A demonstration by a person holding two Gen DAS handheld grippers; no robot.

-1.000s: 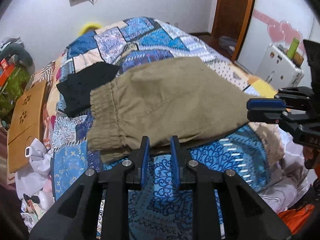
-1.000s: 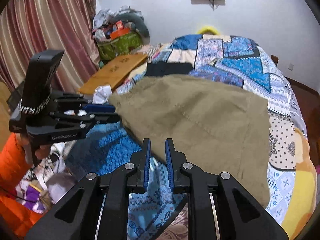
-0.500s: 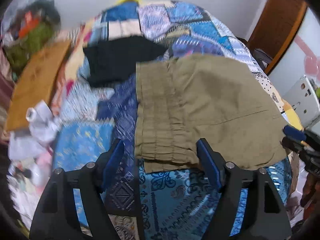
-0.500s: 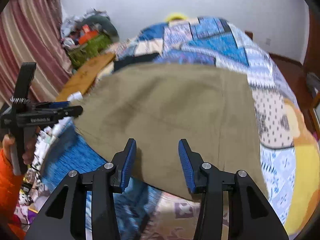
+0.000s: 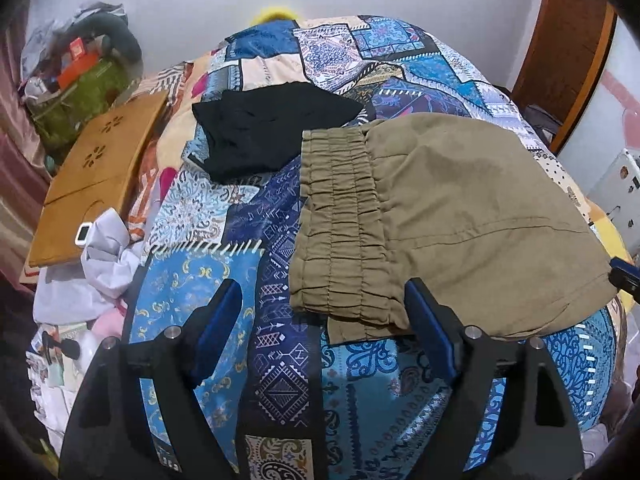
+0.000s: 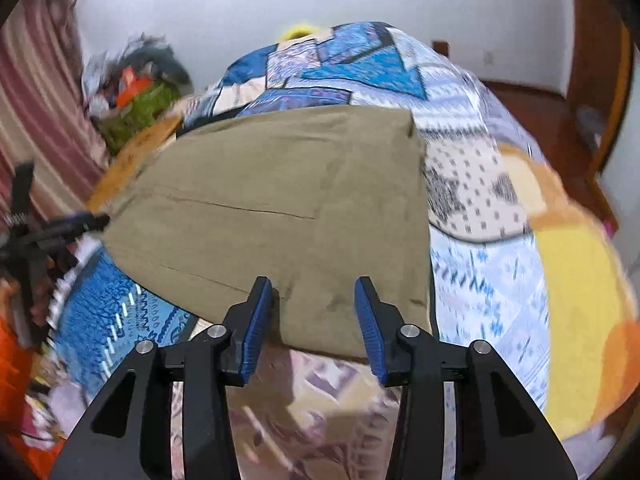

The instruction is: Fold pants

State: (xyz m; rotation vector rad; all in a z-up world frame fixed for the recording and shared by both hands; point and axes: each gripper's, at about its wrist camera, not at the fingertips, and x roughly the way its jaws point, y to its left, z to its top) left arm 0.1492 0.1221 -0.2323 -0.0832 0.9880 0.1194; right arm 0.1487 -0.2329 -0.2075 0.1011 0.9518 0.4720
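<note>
Olive-khaki pants lie folded flat on the patchwork bed cover, elastic waistband toward the left. My left gripper is open and empty, just in front of the waistband's near corner. In the right wrist view the pants fill the middle, and my right gripper is open and empty at their near hem edge. The left gripper shows at the pants' left corner. That view is motion-blurred.
A black garment lies on the bed behind the waistband. A wooden board and crumpled white cloth sit at the bed's left side, with a cluttered pile beyond. A white cabinet stands right.
Both grippers went from shut on the pants to open and let them go. The pants, held up before, now lie flat on the bed. Both grippers have drawn back slightly.
</note>
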